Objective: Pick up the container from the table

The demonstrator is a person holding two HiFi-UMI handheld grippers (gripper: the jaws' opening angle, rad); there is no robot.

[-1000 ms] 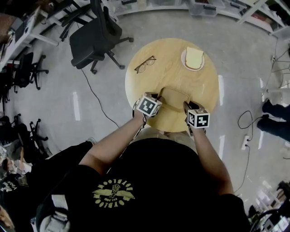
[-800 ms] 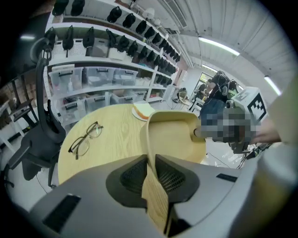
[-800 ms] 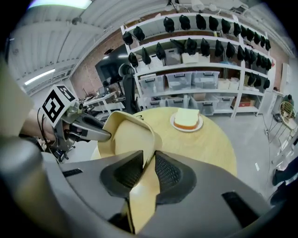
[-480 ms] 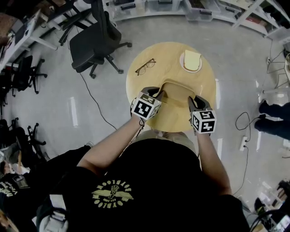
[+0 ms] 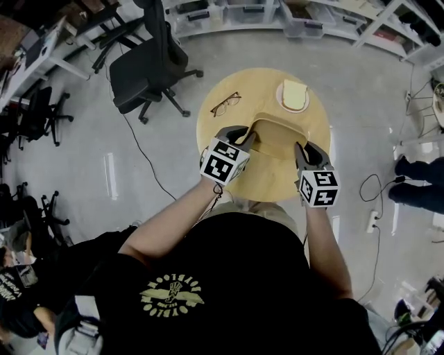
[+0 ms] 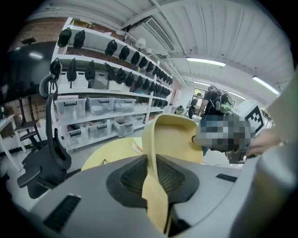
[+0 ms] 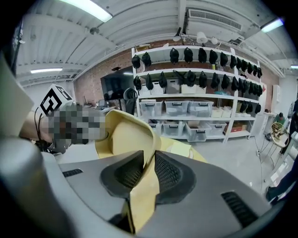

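**One container, two grippers, both clamped on it**

One tan, shallow container (image 5: 277, 139) hangs in the air over the near half of the round wooden counter (image 5: 260, 89), carried by two grippers. The left gripper (image 5: 244, 136) has the container's left wall between its ribbed pads, and its jaws are closing on it. The right gripper (image 5: 303, 149) bites the right wall in the same way, its jaws also closing with the wall pinched between them. Each gripper carries one marker cube.

Two other things lie on the counter, both on its far side and apart from the container: one pair of glasses (image 5: 225, 104) to the left, and one white plate (image 5: 281, 91) holding a pale yellow slab (image 5: 295, 90) to the right.

One black office chair (image 5: 142, 62) stands on the floor just beyond the counter's left edge, and a dark cable (image 5: 148, 154) trails past it. Shelves (image 5: 243, 10) of clear bins line the far wall.
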